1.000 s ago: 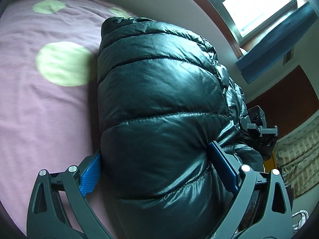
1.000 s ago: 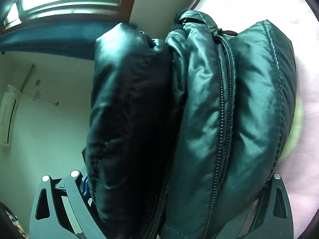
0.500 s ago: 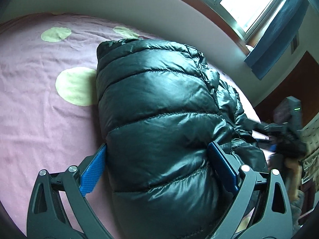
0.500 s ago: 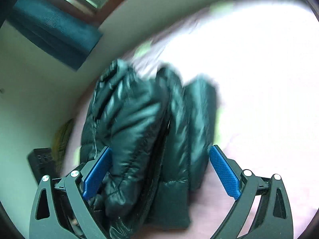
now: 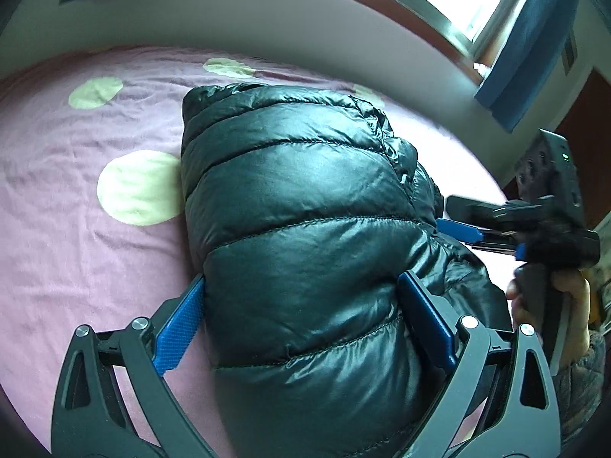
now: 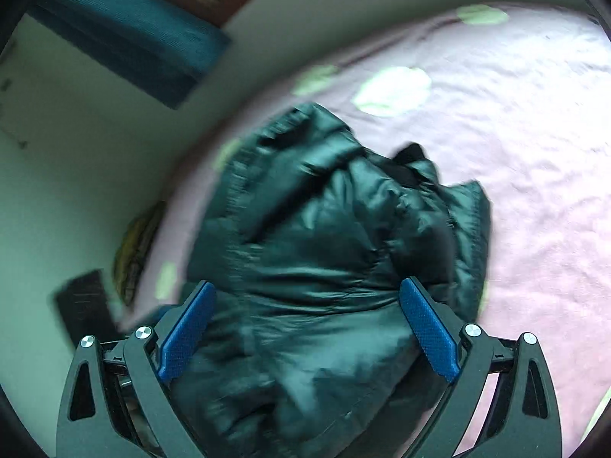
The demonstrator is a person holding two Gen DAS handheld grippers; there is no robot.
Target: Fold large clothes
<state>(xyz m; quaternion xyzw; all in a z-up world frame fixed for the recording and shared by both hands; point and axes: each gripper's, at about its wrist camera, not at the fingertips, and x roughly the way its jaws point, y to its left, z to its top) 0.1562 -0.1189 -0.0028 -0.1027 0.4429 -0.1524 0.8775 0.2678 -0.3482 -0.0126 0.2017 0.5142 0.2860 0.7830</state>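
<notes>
Left wrist view: my left gripper (image 5: 301, 316) spread wide, straddling the folded puffer jacket (image 5: 298, 221) on the pink bedsheet (image 5: 76, 229); right gripper (image 5: 464, 229) level at its far side.
Right wrist view: my right gripper (image 6: 305, 328) spread above the jacket (image 6: 336, 236), near the bedsheet's (image 6: 534, 191) wall-side edge.

Window daylight; motion-blurred right view

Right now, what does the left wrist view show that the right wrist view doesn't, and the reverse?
Only the left wrist view shows the right gripper from outside, held by the person's hand, plus the bright window.

Only the right wrist view shows a dark flat object and something yellowish beside the bed; both are too blurred to identify.

Both show the folded dark puffer jacket on the pink spotted bedsheet, a blue curtain, and open blue-padded fingers straddling the jacket.
</notes>
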